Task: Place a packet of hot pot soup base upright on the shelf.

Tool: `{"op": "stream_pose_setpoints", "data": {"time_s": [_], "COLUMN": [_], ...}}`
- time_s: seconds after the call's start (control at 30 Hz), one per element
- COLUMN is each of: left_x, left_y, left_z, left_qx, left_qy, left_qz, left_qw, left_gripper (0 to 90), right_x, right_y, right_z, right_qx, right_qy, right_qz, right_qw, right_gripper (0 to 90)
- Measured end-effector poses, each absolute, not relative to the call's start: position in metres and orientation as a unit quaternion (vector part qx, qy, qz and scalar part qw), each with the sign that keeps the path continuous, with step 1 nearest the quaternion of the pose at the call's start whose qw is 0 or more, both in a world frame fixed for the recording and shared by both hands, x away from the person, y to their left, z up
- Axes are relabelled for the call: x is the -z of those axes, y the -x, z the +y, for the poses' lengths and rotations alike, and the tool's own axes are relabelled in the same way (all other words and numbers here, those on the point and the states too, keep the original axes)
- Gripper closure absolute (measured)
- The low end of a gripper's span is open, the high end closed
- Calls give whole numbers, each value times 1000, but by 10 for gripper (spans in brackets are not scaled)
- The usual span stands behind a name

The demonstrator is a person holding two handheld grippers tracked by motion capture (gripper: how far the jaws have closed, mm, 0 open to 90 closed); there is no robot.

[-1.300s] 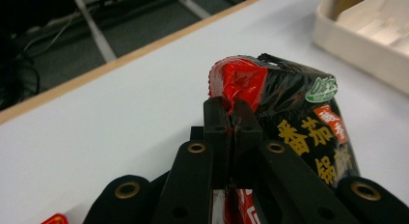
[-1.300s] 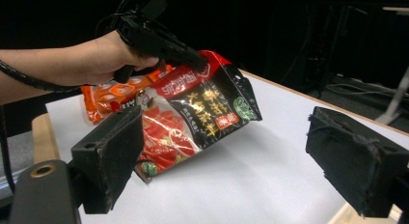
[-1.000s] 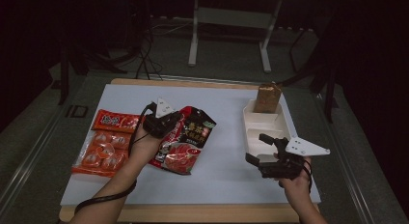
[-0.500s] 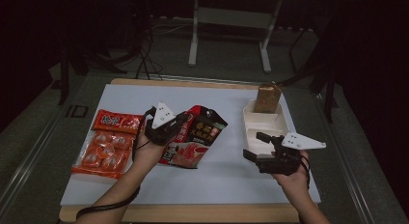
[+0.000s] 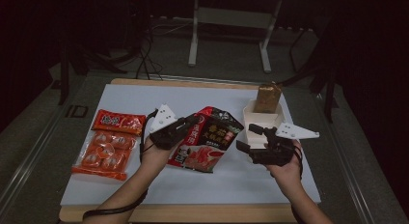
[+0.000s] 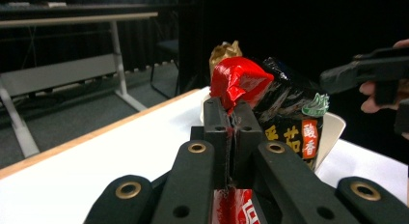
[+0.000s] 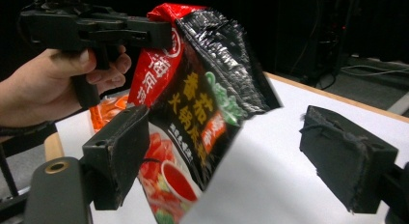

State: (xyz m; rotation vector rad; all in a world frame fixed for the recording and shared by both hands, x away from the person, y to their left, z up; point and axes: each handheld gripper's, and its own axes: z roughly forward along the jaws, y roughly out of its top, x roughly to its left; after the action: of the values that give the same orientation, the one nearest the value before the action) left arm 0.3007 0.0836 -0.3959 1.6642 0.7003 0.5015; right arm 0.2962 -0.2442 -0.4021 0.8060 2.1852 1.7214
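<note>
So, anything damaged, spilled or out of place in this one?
Nothing spilled or torn. The red-and-black sauce packet hangs tilted, pinched at its crumpled top corner by the left gripper; the right gripper waits open beside it. The orange snack packs lie flat.

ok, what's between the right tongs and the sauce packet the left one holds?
Nothing. In the high view only bare white table mat separates the open right tongs from the sauce packet, pinched by the left tongs.

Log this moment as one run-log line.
left gripper: shut on sauce packet, lifted | right gripper: open, jaws just closing a little, beside packet | white tray: on table
</note>
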Motion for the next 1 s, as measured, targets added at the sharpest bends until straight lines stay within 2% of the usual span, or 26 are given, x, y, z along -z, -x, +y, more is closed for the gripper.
{"op": "stream_pose_setpoints", "data": {"time_s": [0.07, 0.13, 0.17, 0.4, 0.63, 1.0], "left_x": [395, 394, 392, 387, 389, 392], "left_y": [-298, -297, -294, -290, -289, -293], "left_z": [80, 79, 76, 74, 70, 75], "left_qx": [-214, -213, -210, -189, -183, -141], "left_qy": [-713, -714, -711, -693, -688, -683], "left_qz": [297, 293, 286, 284, 280, 273], "left_qw": [598, 599, 607, 635, 644, 662], "left_gripper": [889, 889, 890, 889, 888, 874], "right_x": [403, 403, 402, 401, 394, 375], "right_y": [-297, -297, -298, -300, -296, -288], "right_z": [-241, -240, -237, -232, -229, -232], "right_qx": [-591, -592, -594, -597, -601, -608], "right_qy": [-276, -276, -277, -273, -265, -243], "right_qz": [749, 749, 748, 747, 745, 743], "right_qw": [114, 111, 106, 106, 117, 137], "right_gripper": [251, 253, 318, 394, 680, 767]}}
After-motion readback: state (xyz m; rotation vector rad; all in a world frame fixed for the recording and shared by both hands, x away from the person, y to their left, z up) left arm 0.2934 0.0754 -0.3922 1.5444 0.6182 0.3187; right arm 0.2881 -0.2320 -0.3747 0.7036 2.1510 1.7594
